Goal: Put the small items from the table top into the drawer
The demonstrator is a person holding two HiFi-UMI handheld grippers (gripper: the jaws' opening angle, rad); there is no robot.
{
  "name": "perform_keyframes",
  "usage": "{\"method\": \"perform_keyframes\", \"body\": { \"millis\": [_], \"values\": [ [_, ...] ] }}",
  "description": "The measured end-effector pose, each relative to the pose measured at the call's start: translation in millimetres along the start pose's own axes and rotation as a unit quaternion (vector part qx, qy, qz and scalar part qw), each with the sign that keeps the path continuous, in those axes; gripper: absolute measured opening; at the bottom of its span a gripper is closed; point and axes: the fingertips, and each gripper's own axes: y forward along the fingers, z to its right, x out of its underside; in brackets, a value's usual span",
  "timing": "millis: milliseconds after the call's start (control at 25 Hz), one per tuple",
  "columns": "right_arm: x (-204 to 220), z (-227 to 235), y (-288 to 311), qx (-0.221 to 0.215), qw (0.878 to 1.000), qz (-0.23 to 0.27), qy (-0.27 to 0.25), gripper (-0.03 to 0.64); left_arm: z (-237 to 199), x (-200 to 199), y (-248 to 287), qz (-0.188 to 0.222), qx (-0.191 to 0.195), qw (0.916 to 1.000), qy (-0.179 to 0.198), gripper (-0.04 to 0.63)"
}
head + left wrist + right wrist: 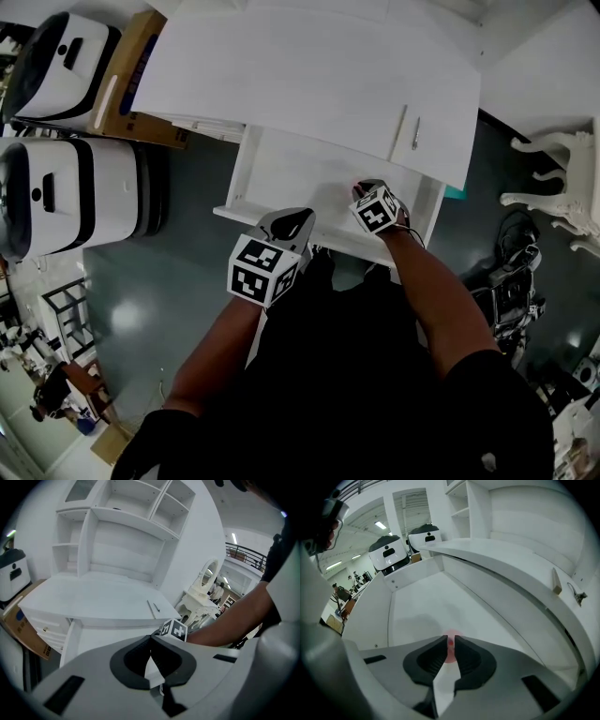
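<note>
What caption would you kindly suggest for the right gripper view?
Right tool pinches a small red item inside the open white drawer.

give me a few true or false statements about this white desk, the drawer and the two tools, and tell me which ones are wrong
1. The drawer under the table top is pulled open. True.
2. The right tool is reaching over the table top. False: it is down inside the drawer, its jaws closed on a small red item.
3. The left tool carries a red item. False: its jaws are together with nothing between them, and it is held at the drawer's front edge.
4. Small items lie on the table top. True: a pale stick and a small dark piece lie side by side near its right end.
</note>
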Motion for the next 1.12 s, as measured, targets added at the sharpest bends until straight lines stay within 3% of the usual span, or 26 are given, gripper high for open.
{"method": "perform_keyframes", "body": {
  "millis": [560,1120],
  "values": [
    [12.9,-10.9,22.2,-0.027,0.999,-0.038,0.008,0.081,-13.1,2.4,-3.9,-0.005,0.002,1.0,-0.006,0.003],
    [0.6,-3.6,-28.7,-0.007,0.999,0.014,0.046,0.106,8.3,-17.3,6.0,0.023,0.028,0.9993,0.011,0.004]
  ]
}}
